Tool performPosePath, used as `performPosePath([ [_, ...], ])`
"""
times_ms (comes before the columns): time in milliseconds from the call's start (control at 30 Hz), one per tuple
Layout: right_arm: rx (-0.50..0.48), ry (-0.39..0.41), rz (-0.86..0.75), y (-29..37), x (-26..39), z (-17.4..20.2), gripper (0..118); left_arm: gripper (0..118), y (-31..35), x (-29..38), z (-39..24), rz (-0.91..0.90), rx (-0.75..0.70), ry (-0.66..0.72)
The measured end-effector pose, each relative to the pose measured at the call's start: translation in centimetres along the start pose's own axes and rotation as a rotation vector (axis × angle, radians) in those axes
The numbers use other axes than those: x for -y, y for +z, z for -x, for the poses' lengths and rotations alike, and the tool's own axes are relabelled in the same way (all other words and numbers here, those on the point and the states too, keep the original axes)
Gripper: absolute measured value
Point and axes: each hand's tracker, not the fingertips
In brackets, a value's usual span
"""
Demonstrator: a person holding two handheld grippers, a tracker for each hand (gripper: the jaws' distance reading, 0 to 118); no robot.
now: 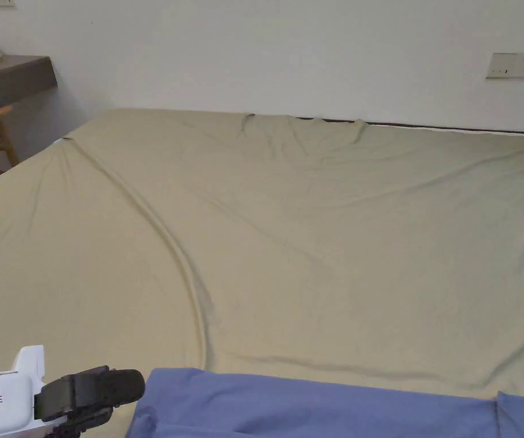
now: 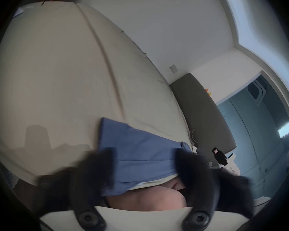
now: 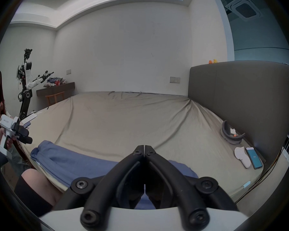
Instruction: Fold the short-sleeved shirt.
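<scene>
Right hand-held gripper (image 3: 144, 147) (jaws together) above soft blue shirt (image 3: 77, 164).

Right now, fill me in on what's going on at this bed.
A person stands at the near edge of a bed covered in a beige sheet, holding a two-jaw gripper in each hand. A blue short-sleeved shirt lies along that edge. The left gripper hangs open beside the shirt's end, gripping nothing. The right gripper is shut and empty above the shirt. No fold looks under way yet.
</scene>
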Motion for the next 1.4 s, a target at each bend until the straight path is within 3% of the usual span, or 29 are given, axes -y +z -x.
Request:
performPosePath([
  [33, 0.0, -0.006, 0.004, -0.2, 0.5, -0.3, 0, 107, -0.3, -0.3, 1.1, 0.015, 0.047, 0.042],
  [67, -0.001, -0.008, 0.007, -0.3, 0.7, -0.5, 0, 118, -0.4, -0.4, 1.8, 0.014, 0.082, 0.075],
  [233, 0.031, 0.007, 0.024, -0.8, 1.2, -1.5, 0, 118, -3.3, -1.0, 4.2, 0.187, 0.105, 0.176],
  [300, 0.037, -0.014, 0.026, -0.8, 1.2, -1.8, 0, 118, -4.2, -0.8, 3.5, 0.134, 0.21, 0.081],
  [567, 0.034, 0.0, 0.062, -1.2, 1.7, -0.9, 0, 118, -10.2, -1.0, 1.5, 0.217, 0.243, 0.126],
  [600, 0.029, 0.004, 0.067, -1.3, 1.7, -0.8, 0, 115, -10.4, -1.0, 1.3, 0.219, 0.251, 0.132],
  [633, 0.028, 0.009, 0.07, -1.3, 1.7, -0.7, 0, 102, -10.6, -1.1, 1.1, 0.23, 0.251, 0.126],
  [667, 0.024, 0.014, 0.072, -1.4, 1.7, -0.6, 0, 76, -10.6, -1.0, 1.1, 0.252, 0.215, 0.102],
  [700, 0.018, 0.017, 0.074, -1.4, 1.5, -0.4, 0, 29, -10.9, -0.9, 1.0, 0.278, 0.16, 0.082],
  [733, 0.014, 0.018, 0.075, -1.5, 1.5, -0.3, 0, 12, -11.3, -0.6, 0.9, 0.307, 0.055, 0.06],
  [800, 0.004, 0.017, 0.078, -1.7, 1.4, 0.0, 0, 11, -11.6, -0.3, 1.3, 0.314, -0.022, 0.044],
  [833, -0.002, 0.018, 0.081, -1.8, 1.1, 0.1, 0, 11, -11.1, -0.8, 0.7, 0.296, 0.05, 0.076],
  [933, -0.023, 0.021, 0.076, -2.1, 0.8, 0.7, 0, 11, -10.1, -1.3, -1.7, 0.242, 0.021, -0.056],
  [1133, -0.075, 0.039, 0.064, -2.7, -0.1, 2.0, 0, 9, -7.9, -2.9, -7.1, 0.234, 0.005, -0.135],
  [1267, -0.112, 0.067, 0.043, -2.6, -0.7, 2.9, 0, 9, -5.2, -5.5, -8.5, 0.23, -0.077, -0.214],
  [1400, -0.15, 0.066, 0.038, -2.8, -0.5, 2.3, 0, 9, -1.8, -8.5, -7.0, 0.16, -0.219, -0.159],
])
